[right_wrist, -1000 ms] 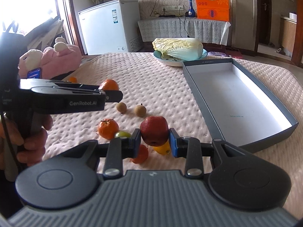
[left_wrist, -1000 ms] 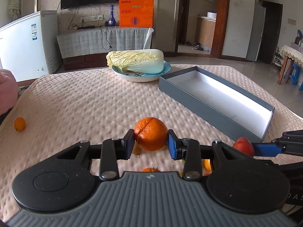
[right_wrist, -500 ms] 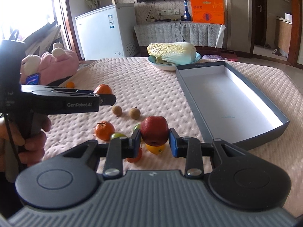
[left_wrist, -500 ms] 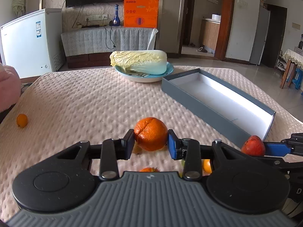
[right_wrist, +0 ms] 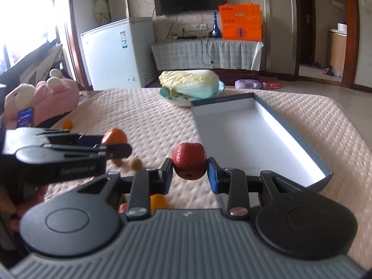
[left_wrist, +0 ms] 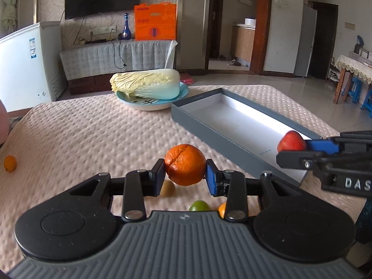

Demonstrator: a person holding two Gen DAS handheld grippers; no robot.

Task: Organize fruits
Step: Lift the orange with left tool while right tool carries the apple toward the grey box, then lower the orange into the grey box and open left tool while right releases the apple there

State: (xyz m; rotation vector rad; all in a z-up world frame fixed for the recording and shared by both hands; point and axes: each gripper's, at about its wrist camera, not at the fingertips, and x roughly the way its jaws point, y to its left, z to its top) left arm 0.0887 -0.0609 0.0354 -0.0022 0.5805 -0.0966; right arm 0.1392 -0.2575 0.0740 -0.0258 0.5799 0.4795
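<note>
the long grey box (left_wrist: pixel 244 125) with a white inside runs from the centre of the left wrist view toward the right edge, lying on the quilted pink worktop (left_wrist: pixel 93 134); nothing shows inside it. just beyond its far end a blue plate (left_wrist: pixel 153 103) carries a cabbage (left_wrist: pixel 146 84). the left claw (left_wrist: pixel 185 176) at lower centre is clamped on an orange (left_wrist: pixel 185 164), held clear of the worktop. the right claw (right_wrist: pixel 190 173) grips a red apple (right_wrist: pixel 189 160) at the centre of its own view, just beside the box's near left corner. loose fruit lies on the worktop: a small brown one (left_wrist: pixel 167 188), a green one (left_wrist: pixel 198 205), and a small orange one (left_wrist: pixel 9 164) at far left. a pink plush toy (right_wrist: pixel 44 97) sits at the left of the right wrist view.
</note>
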